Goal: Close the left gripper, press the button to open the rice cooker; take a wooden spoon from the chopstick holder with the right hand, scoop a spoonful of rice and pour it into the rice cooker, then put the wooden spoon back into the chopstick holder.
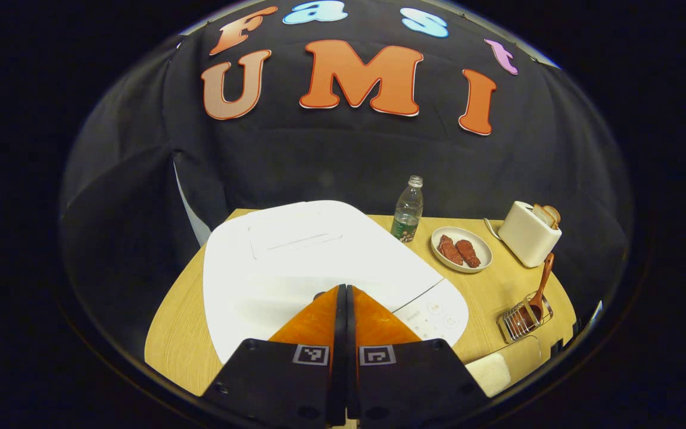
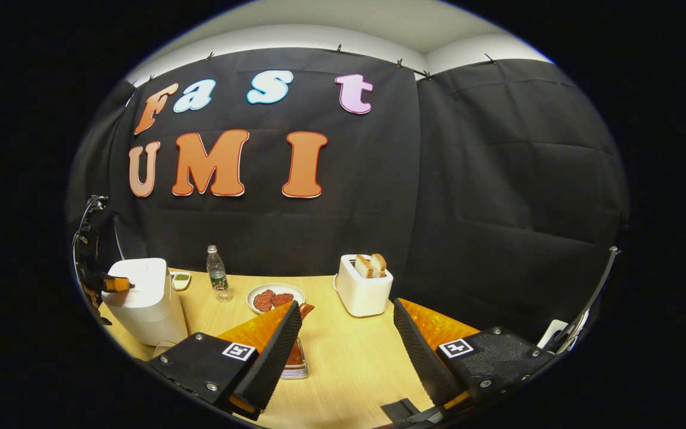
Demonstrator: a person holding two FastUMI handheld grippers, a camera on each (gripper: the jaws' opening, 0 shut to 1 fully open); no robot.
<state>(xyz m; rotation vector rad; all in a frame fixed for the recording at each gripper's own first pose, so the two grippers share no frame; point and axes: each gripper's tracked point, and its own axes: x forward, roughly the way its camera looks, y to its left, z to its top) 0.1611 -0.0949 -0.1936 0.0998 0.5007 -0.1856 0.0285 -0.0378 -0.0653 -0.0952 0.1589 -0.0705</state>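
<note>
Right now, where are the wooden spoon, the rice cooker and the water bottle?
wooden spoon (image 1: 542,280): left gripper view, on its handle, above the wire holder.
rice cooker (image 1: 295,250): left gripper view, on its closed white lid.
water bottle (image 2: 217,274): right gripper view, on its body.

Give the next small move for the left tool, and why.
Probably ease the left tool down onto the front edge of the rice cooker to press its release. Its fingers are already shut together and sit right over that edge, and the lid looks closed. The right tool hangs open, away from the wooden spoon.
</note>
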